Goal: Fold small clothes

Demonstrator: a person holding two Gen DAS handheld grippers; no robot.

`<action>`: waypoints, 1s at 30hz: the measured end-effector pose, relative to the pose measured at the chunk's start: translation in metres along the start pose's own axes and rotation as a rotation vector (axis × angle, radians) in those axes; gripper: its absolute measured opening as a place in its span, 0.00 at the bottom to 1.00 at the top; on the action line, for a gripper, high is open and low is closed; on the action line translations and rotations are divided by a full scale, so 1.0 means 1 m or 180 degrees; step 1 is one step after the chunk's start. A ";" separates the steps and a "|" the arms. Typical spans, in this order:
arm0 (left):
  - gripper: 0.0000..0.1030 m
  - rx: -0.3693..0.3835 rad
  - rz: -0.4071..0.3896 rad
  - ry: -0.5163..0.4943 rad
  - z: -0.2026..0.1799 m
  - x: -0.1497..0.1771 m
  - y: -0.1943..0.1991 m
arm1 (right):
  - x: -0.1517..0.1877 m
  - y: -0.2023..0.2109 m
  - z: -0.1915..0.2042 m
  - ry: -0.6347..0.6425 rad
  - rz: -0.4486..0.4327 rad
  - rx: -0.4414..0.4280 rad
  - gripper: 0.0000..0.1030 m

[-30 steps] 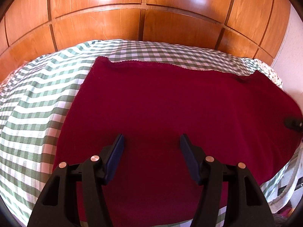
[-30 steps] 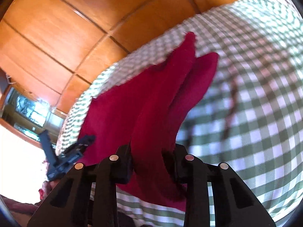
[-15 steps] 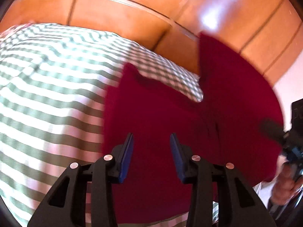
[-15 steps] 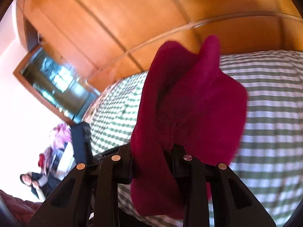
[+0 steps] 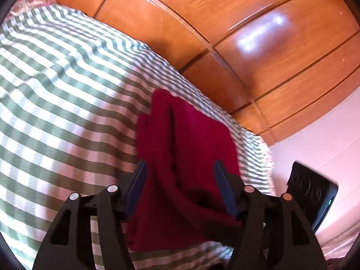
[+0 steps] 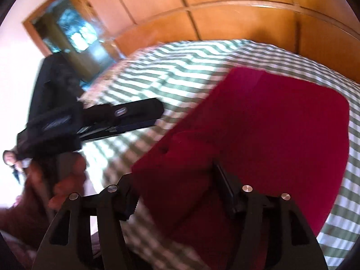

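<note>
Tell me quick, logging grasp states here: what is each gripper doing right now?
Left gripper: open, the red garment lies between its fingers, not clamped.
Right gripper: open, the garment draped across it.

home bedroom | checked bedcover (image 5: 67,85) | wooden wardrobe doors (image 5: 270,51)

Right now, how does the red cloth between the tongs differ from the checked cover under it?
The red garment is plain dark red; the checked bedspread has green and white checks. The garment is doubled over in layers; the bedspread lies spread out flat. The garment covers a small patch; the bedspread stretches far beyond it. Both are soft fabric, one resting on the other.
</note>
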State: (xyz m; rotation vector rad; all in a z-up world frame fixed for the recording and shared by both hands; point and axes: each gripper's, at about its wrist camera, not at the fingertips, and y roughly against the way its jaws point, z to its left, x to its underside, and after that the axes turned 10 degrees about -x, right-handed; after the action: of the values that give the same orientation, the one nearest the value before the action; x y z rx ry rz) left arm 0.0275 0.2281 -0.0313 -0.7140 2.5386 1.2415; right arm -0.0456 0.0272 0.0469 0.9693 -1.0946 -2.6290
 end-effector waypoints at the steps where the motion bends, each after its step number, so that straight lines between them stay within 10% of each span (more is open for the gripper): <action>1: 0.61 0.0076 0.0057 0.0031 -0.001 -0.001 -0.002 | 0.002 0.004 0.001 -0.0003 -0.0016 -0.0093 0.59; 6: 0.62 0.0221 0.0205 0.0039 -0.014 -0.007 -0.008 | 0.029 0.046 0.008 -0.0035 -0.0168 -0.0425 0.61; 15: 0.59 -0.0182 0.0717 -0.0318 -0.048 0.000 -0.041 | 0.069 0.081 -0.013 -0.0144 -0.0250 0.0149 0.61; 19: 0.19 -0.0518 0.0617 -0.0558 -0.058 0.004 -0.042 | 0.068 0.075 -0.017 -0.0161 -0.0306 0.0212 0.58; 30: 0.17 -0.0866 0.0203 -0.0410 -0.005 0.045 -0.027 | 0.088 0.015 -0.005 0.0114 0.0100 0.0310 0.52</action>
State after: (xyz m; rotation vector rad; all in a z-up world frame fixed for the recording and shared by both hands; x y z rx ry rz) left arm 0.0029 0.1949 -0.0650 -0.5876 2.3314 1.6201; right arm -0.1130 -0.0180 0.0093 1.0049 -1.2291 -2.5445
